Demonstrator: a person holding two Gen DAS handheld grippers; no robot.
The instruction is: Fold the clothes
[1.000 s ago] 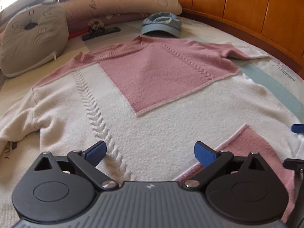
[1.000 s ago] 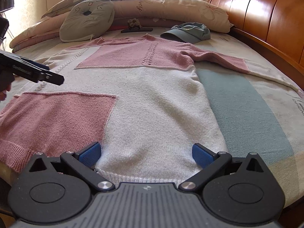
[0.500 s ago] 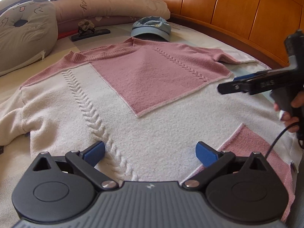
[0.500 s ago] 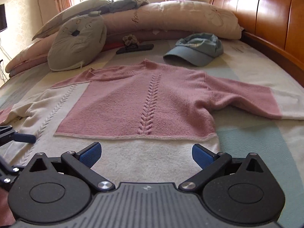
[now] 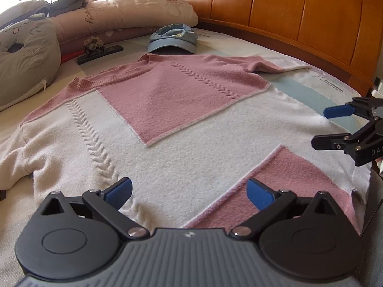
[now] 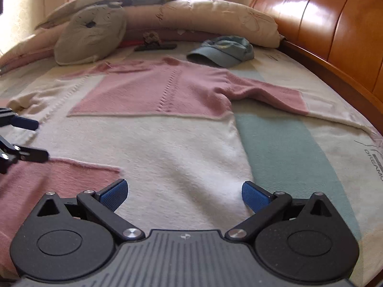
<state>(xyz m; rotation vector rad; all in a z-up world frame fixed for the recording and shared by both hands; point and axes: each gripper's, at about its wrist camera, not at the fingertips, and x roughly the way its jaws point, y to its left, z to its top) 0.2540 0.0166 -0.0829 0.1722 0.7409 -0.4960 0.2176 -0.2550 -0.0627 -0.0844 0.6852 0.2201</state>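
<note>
Both your left hand-held gripper (image 5: 189,192) and right hand-held gripper (image 6: 184,193) gape empty; pinching only 1 sweater (image 5: 182,143) layer would bunch the fold.

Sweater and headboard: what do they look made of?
Sweater: soft knit, likely wool or acrylic, going by its fuzzy matte nap, cable braid and ribbed collar. Headboard: wood or veneer with glossy varnish, going by its orange panels and window glare.
</note>
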